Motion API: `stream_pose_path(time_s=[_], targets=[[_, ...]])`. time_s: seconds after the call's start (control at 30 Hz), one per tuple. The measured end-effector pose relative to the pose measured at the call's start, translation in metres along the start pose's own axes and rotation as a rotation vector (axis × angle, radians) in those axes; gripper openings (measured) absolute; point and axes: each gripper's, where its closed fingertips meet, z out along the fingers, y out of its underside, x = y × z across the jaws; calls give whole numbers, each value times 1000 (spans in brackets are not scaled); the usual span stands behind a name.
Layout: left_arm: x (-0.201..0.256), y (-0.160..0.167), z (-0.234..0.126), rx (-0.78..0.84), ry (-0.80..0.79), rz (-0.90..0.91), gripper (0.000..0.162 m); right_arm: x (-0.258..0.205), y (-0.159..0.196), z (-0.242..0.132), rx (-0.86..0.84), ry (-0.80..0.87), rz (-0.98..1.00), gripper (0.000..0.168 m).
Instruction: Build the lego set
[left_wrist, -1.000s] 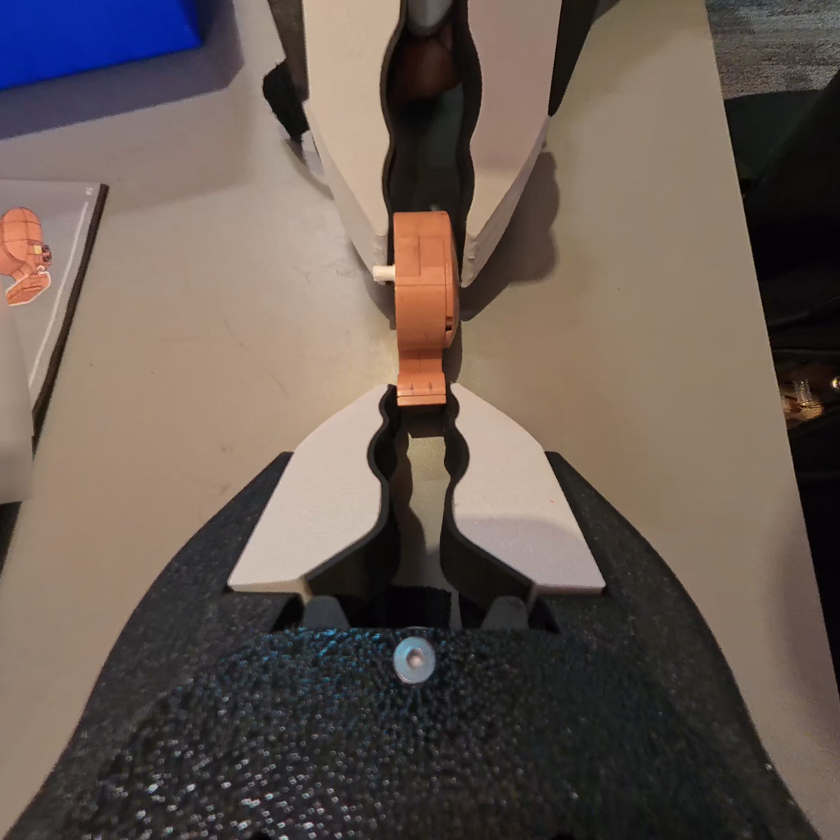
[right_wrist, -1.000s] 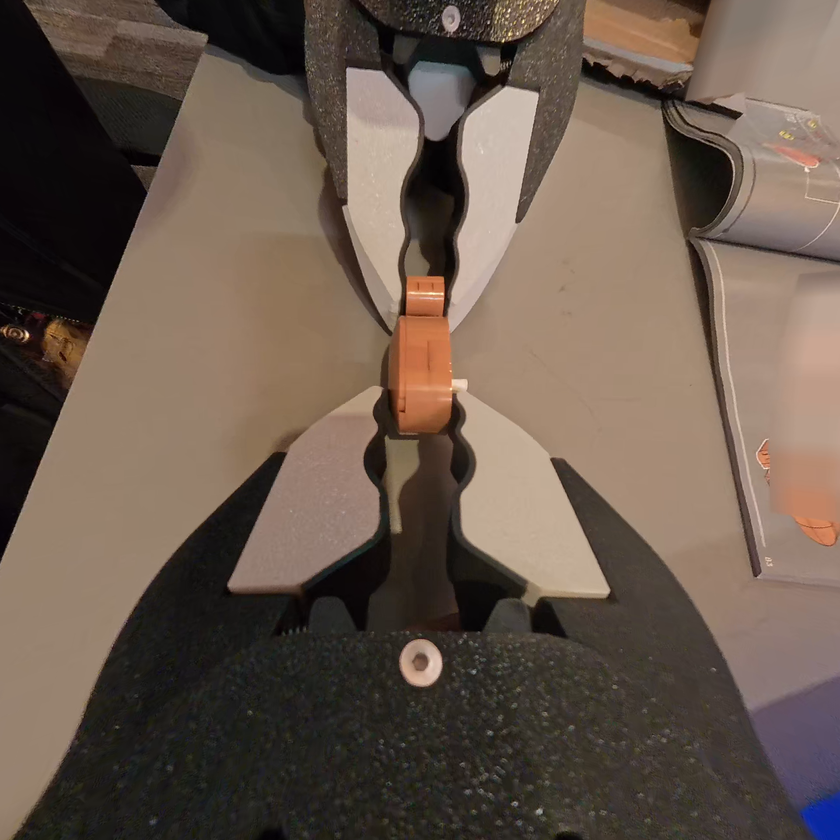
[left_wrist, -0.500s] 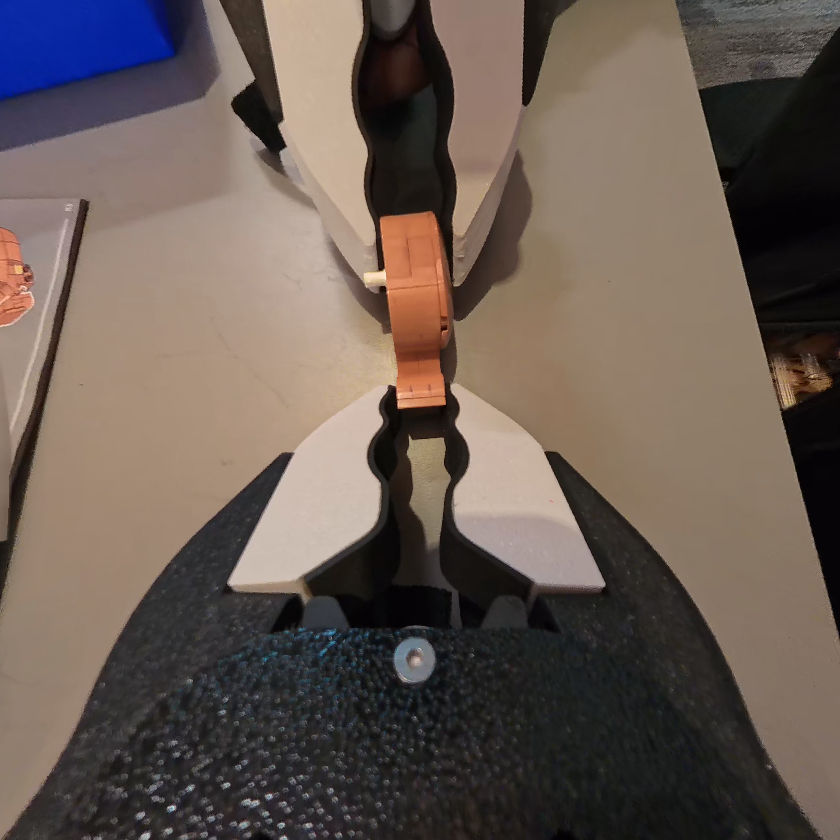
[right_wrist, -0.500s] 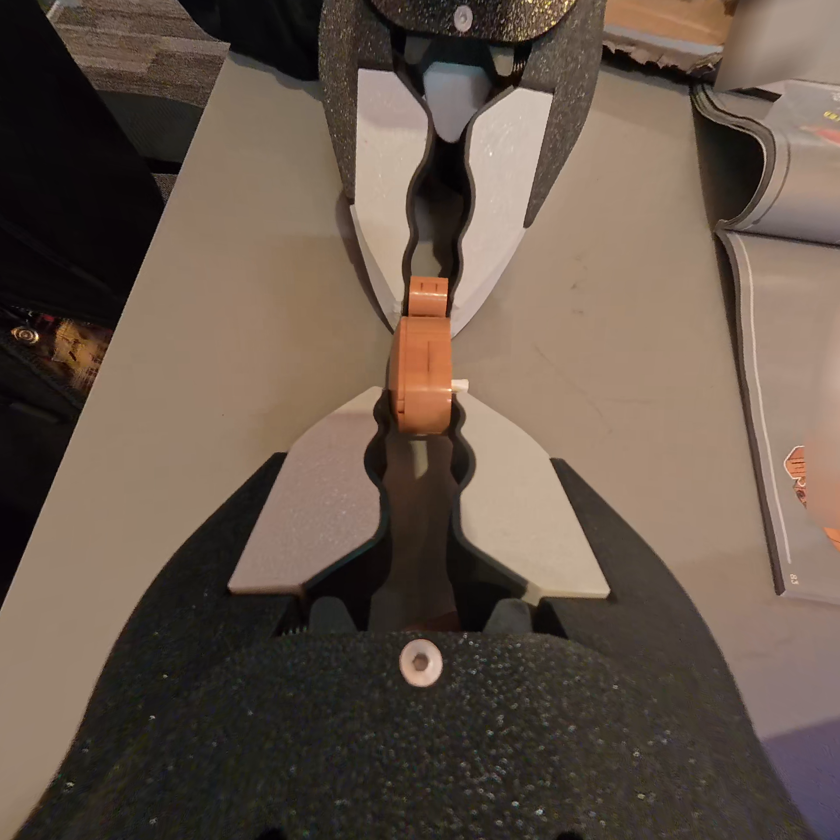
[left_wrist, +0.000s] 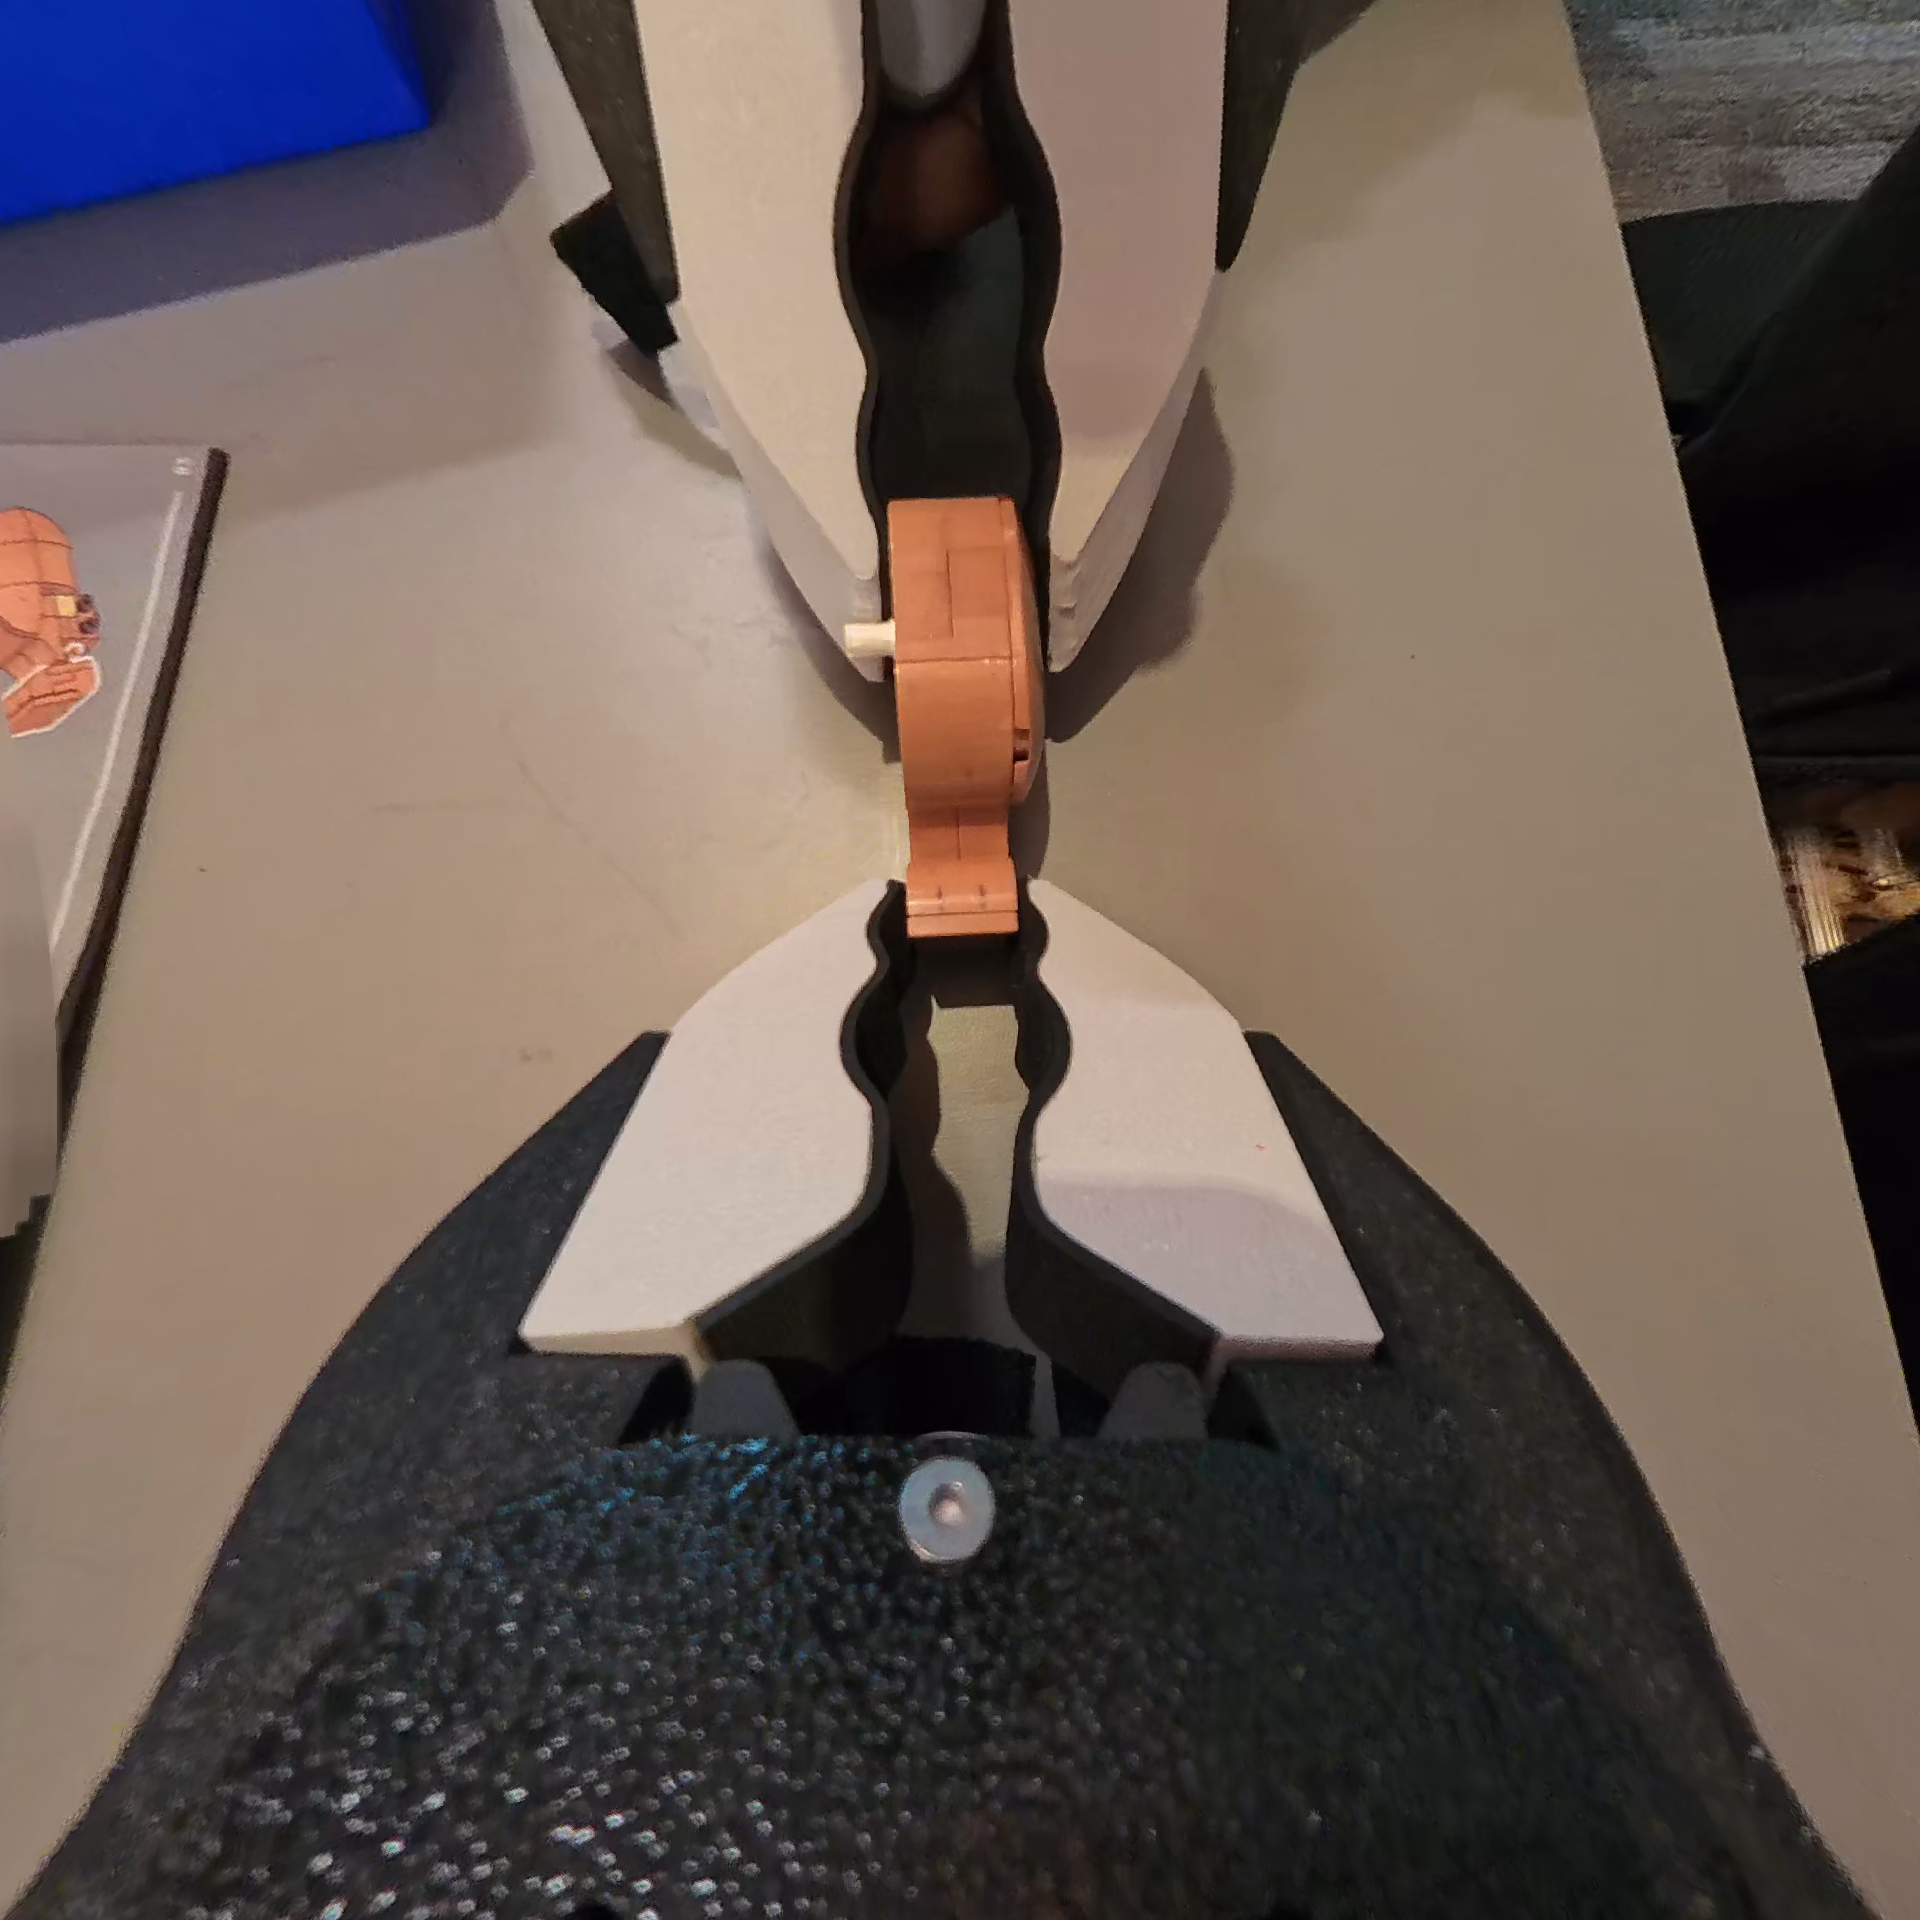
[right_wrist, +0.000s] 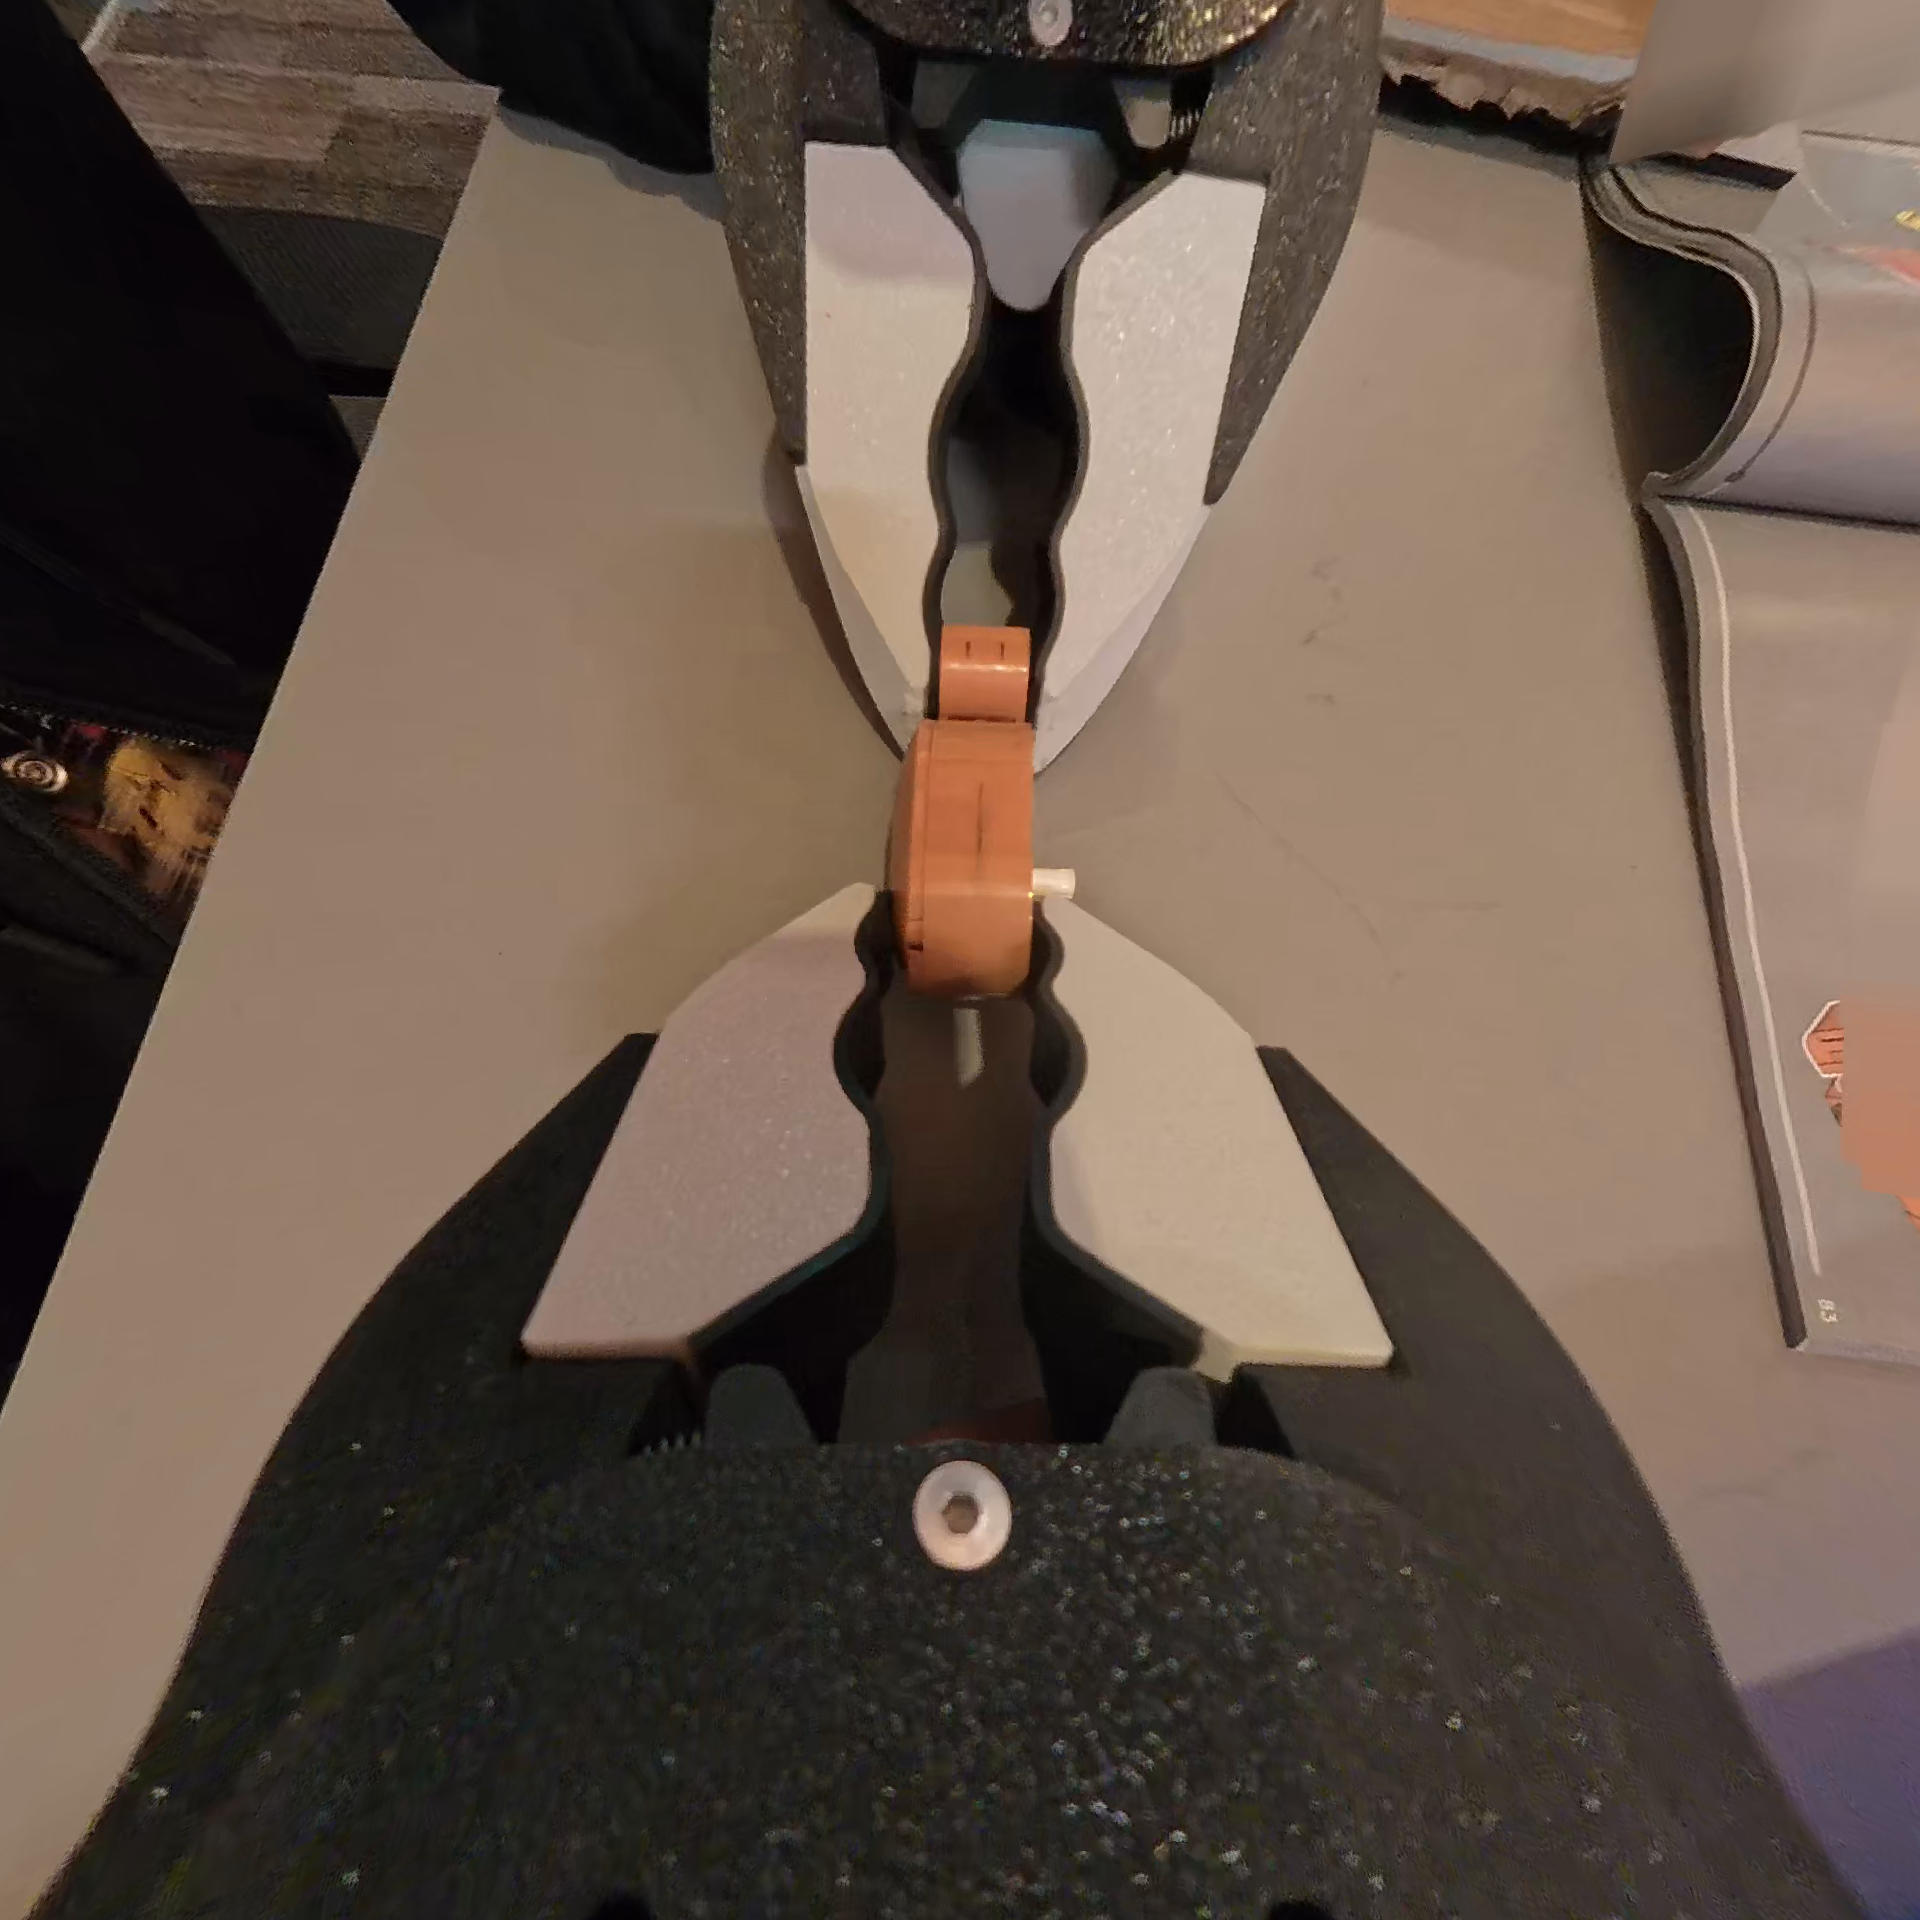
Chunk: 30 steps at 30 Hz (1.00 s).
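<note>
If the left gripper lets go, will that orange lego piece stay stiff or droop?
The orange lego piece is built from several bricks with visible seams, so it is probably rigid but could split. The right gripper clamps only its rounded end, so it might pivot.

The small orange-brown lego assembly (left_wrist: 961, 707) is a rounded, disc-like block of smooth bricks with a narrower stepped stem at one end and a short white pin (left_wrist: 864, 637) sticking out sideways. It hangs lengthwise above the middle of the grey table (left_wrist: 468, 779), between its two long edges, its rounded end (right_wrist: 971, 894) opposite the stem (right_wrist: 982, 675)
</note>
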Motion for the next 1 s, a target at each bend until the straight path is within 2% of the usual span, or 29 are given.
stream_pose_path(time_s=[0.27, 0.6, 0.77, 0.87, 1.0], targets=[[-2, -1, -1, 18, -74, -30, 19, 0, 3, 0, -18, 41, -25, 24], [-4, -2, -5, 50, -7, -210, 18, 6, 1, 1, -11, 16, 113, 25], [-8, -23, -24, 261, 19, -325, 18, 9, -22, -13, 179, -10, 244, 25], [-6, -37, -37, 388, 28, -340, 18, 7, -35, -22, 275, -10, 257, 25], [-2, -43, -43, 447, 13, -328, 18, 3, -41, -26, 314, 1, 245, 26]])
